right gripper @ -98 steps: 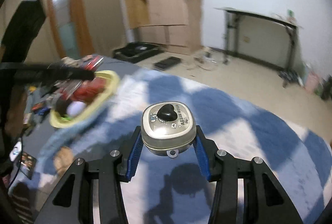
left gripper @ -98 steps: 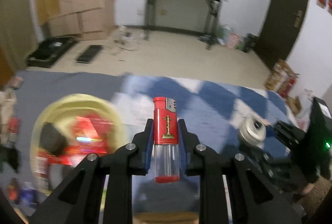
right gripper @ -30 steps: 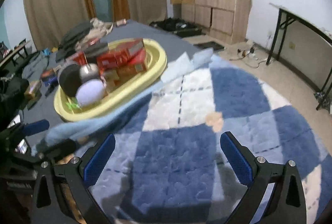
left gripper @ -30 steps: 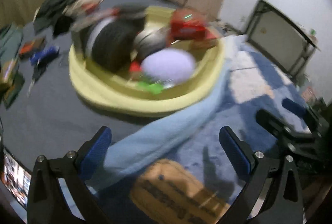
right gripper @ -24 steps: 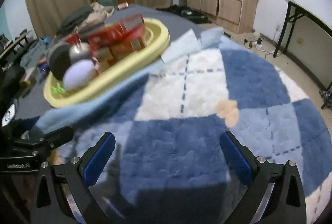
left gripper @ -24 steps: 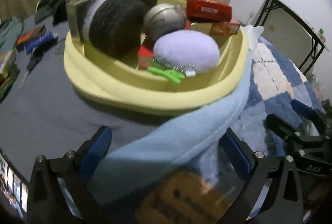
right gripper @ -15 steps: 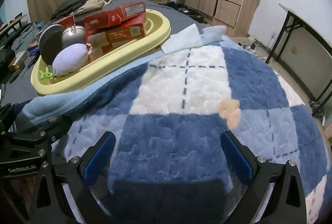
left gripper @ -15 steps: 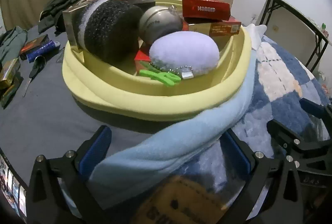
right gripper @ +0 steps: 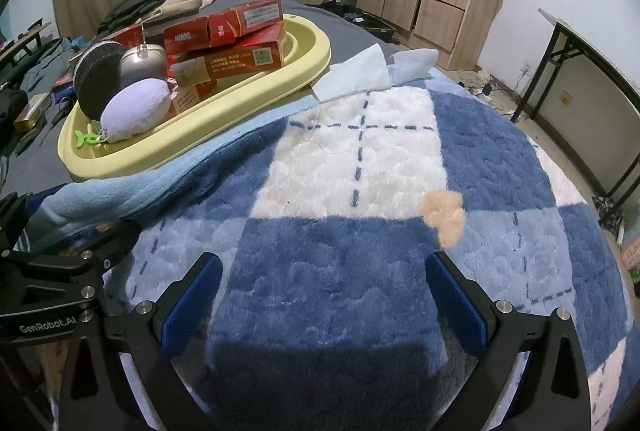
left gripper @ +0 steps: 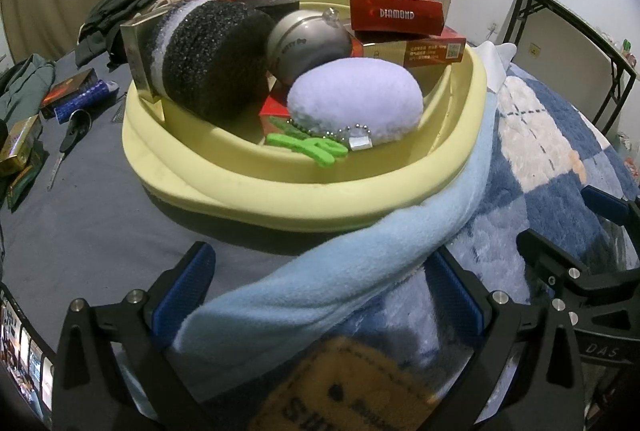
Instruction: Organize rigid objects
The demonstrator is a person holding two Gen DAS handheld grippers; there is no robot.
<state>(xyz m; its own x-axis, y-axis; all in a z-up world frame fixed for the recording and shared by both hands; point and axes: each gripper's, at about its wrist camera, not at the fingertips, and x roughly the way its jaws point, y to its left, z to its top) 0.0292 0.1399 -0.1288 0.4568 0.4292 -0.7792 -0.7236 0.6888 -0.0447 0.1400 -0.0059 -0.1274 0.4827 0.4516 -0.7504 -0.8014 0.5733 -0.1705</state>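
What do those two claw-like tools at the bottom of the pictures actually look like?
Each is a black plastic gripper with two angular fingers, blue pads on their inner faces and silver screw heads along the frame. The left gripper and right gripper look alike. From the right view, the left one's side bears white "GenRobot.AI" lettering; the right one's side shows "DAS". No cables, hands or sleeves are visible.

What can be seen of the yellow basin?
The yellow basin is an oval, smooth plastic tub with a thick rolled rim, standing upright on the grey bedsheet. It is piled with red cartons, a black sponge, a metal ball and a lilac pouch. The light blue blanket edge lies against its near side. Neither gripper touches it.
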